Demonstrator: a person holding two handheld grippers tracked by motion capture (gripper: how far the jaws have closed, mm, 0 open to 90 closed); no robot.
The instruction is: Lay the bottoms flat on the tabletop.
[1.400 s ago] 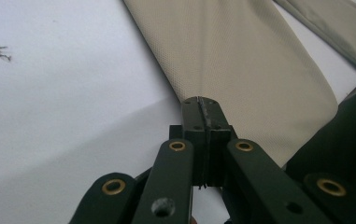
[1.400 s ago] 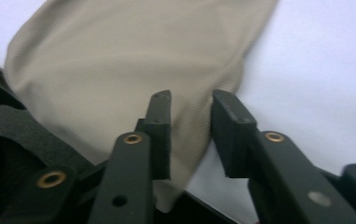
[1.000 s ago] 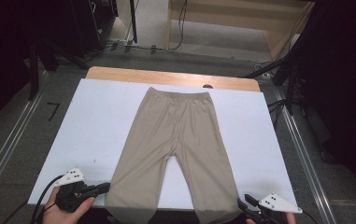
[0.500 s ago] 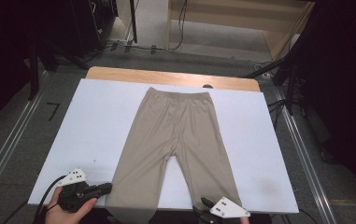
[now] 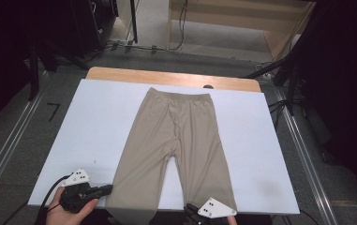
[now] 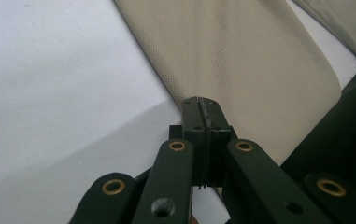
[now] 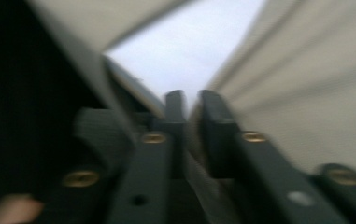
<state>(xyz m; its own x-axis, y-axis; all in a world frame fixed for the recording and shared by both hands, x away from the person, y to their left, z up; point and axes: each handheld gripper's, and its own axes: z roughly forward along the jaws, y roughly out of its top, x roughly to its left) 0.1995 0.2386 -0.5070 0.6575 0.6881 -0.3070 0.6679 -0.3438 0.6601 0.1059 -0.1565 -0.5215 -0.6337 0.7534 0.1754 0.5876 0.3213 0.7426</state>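
Note:
Beige pants (image 5: 178,136) lie flat on the white table top (image 5: 96,117), waistband far, legs toward me. At the front left, my left gripper (image 5: 107,189) is held in a hand, its jaws pressed together on the outer edge of the left leg (image 6: 241,56); the tips (image 6: 202,100) sit right on that edge. My right gripper (image 5: 189,206) is at the hem of the right leg by the front edge. Its view is blurred: the jaws (image 7: 192,105) have just been closing, a narrow gap remains, and pale fabric (image 7: 306,93) runs into it.
A wooden strip (image 5: 176,77) borders the table's far side. Metal rails (image 5: 7,150) run along both sides on grey floor. Cables and dark stands (image 5: 279,70) crowd the far right. The table's front edge drops off just behind both grippers.
The right gripper has slid left along the front edge, from the table's right corner to the hem of the right leg. The left gripper has stayed put.

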